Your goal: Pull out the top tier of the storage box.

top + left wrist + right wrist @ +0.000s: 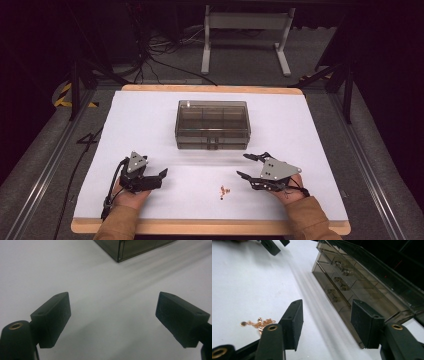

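Smoked translucent compartment box (212, 123) standing closed at mid-table on white table cover (150, 115), divided into several cells. Small metal pieces visible through the wall in three cells in the right gripper view (342, 268); exact kind not discernible.

Small gold chain (224, 190) lying loose on the cover near the front edge, between both grippers, well apart from the box.

Right gripper (246, 166) held low, jaws parted, nothing between them; chain just beside its lower jaw, outside the gap (258, 323). Left gripper (159, 176) also parted and empty, chain well apart to its right. Box corner ahead of left jaws (120, 250).
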`<state>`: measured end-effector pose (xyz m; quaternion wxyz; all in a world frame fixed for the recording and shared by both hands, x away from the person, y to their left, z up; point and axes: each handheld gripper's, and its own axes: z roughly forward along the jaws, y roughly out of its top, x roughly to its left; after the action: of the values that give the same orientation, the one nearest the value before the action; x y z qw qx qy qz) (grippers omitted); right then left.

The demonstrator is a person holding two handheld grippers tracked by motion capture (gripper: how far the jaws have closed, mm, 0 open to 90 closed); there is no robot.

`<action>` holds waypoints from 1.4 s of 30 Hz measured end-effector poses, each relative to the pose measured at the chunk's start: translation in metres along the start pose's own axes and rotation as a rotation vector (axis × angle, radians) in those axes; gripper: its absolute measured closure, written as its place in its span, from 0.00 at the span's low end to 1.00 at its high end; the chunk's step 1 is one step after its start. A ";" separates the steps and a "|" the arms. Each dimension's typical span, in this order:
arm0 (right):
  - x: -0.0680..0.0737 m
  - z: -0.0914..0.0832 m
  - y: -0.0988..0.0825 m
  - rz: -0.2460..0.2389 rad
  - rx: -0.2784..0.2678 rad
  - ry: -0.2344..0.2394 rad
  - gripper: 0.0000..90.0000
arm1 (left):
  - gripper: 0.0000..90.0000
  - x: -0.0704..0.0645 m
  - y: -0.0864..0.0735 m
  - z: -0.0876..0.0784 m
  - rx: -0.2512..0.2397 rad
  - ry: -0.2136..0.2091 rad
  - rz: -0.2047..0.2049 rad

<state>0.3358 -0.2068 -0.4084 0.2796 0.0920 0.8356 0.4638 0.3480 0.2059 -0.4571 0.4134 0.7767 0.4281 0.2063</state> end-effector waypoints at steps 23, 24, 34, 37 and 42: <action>-0.027 -0.010 0.018 0.177 0.060 0.097 0.47 | 0.15 -0.001 0.000 0.000 -0.001 0.002 -0.001; -0.027 -0.010 0.018 0.177 0.060 0.097 0.47 | 0.15 0.000 0.000 0.000 0.000 0.002 0.001; -0.052 -0.011 0.037 0.161 0.109 0.115 0.49 | 0.15 0.000 0.000 0.000 0.000 0.001 0.000; -0.056 -0.011 0.041 0.161 0.115 0.123 0.49 | 0.15 0.000 0.000 0.000 0.001 0.001 0.000; -0.068 -0.008 0.045 0.154 0.145 0.132 0.52 | 0.15 0.001 0.000 0.000 0.003 -0.002 0.001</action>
<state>0.3830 -0.2156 -0.3414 0.1802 0.1452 0.8741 0.4271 0.3483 0.2064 -0.4569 0.4125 0.7778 0.4275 0.2053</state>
